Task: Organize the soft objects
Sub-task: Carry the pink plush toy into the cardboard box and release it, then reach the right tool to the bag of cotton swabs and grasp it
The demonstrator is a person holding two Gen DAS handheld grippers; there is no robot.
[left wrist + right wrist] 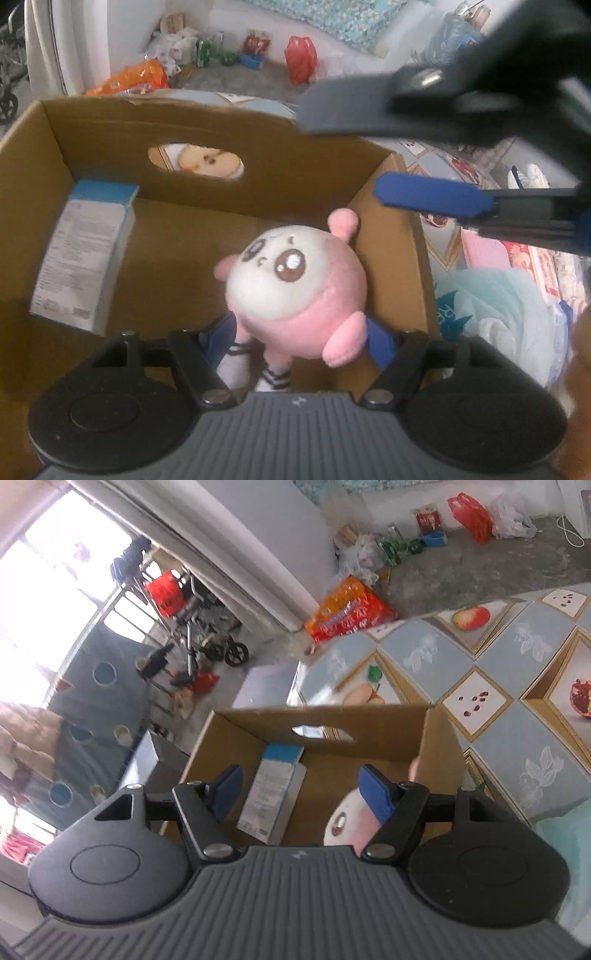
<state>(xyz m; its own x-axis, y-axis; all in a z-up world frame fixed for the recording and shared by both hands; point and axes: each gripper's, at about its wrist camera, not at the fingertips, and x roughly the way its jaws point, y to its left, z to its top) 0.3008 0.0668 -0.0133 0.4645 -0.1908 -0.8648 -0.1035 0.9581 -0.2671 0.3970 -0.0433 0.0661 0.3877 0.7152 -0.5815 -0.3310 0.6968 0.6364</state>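
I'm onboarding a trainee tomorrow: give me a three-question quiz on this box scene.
1. True or false: the pink plush toy sits between the left gripper fingers.
2. What else lies inside the cardboard box? A) blue-and-white carton B) red bag C) green bottle
3. Fill in: the right gripper holds ____.

Key: 1 true; 2 A, the blue-and-white carton; 3 nothing.
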